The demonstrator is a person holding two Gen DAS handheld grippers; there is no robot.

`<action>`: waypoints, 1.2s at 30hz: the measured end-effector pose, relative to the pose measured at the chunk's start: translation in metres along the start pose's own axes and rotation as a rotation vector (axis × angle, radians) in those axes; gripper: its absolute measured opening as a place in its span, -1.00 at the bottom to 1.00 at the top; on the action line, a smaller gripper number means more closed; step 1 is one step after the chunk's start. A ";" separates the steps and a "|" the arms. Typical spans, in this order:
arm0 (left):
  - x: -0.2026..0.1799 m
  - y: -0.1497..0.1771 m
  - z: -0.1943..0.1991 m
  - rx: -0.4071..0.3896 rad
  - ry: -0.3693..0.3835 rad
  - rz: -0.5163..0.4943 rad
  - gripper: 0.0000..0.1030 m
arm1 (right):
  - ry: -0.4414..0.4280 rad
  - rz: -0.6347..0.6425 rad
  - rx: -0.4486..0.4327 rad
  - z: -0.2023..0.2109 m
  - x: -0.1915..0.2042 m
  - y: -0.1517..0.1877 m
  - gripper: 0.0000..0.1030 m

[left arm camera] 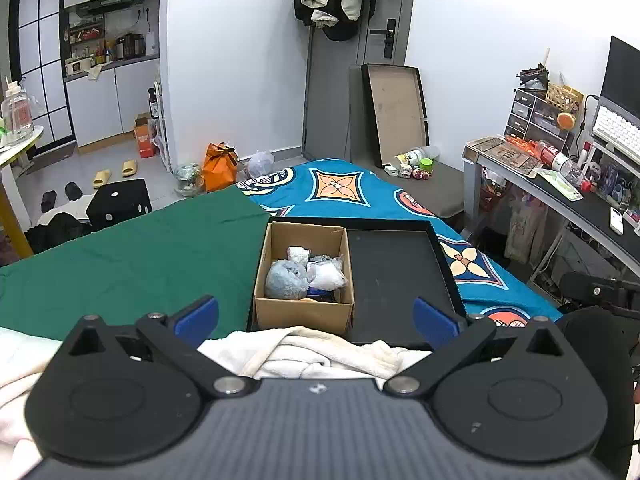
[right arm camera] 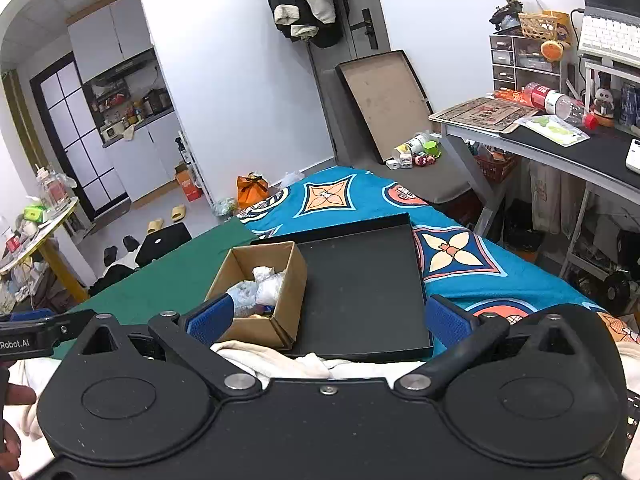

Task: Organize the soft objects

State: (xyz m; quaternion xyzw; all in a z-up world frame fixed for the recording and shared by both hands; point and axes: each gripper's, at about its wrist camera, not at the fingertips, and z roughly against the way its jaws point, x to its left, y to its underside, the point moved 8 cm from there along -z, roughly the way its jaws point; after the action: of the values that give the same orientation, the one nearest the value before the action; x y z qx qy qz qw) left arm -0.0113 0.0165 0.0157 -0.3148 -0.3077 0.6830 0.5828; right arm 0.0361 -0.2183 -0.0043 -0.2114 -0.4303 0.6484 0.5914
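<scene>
A cardboard box [left arm camera: 304,314] sits in the left part of a shallow black tray [left arm camera: 400,276] on the bed. In it lie a grey-blue plush [left arm camera: 285,280] and white soft things in clear wrap [left arm camera: 328,274]. The box [right arm camera: 288,304], the tray [right arm camera: 360,288] and the plush [right arm camera: 244,296] also show in the right wrist view. A cream fleece cloth [left arm camera: 320,350] lies bunched just before the tray, under both grippers [right arm camera: 304,360]. My left gripper [left arm camera: 316,322] is open and empty above the cloth. My right gripper [right arm camera: 330,320] is open and empty too.
A green cloth [left arm camera: 132,256] and a blue patterned sheet [left arm camera: 360,192] cover the bed. A desk [left arm camera: 560,192] with clutter stands at the right. A black tray lid [left arm camera: 396,112] leans on the wall. Bags, slippers and a black stool lie on the floor at the left.
</scene>
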 end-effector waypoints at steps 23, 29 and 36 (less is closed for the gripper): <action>-0.011 0.003 0.010 -0.005 -0.010 -0.045 0.99 | 0.029 0.026 0.015 0.010 0.004 0.006 1.00; -0.009 0.001 0.015 -0.008 -0.016 -0.033 0.99 | 0.029 0.046 0.022 0.011 0.007 0.006 1.00; -0.011 -0.002 0.018 -0.007 -0.003 -0.038 0.99 | 0.034 0.056 0.025 0.013 0.009 0.006 1.00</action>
State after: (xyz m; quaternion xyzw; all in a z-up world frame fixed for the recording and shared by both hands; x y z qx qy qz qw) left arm -0.0232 0.0048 0.0292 -0.3100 -0.3171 0.6711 0.5941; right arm 0.0207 -0.2129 0.0002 -0.2270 -0.4060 0.6661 0.5830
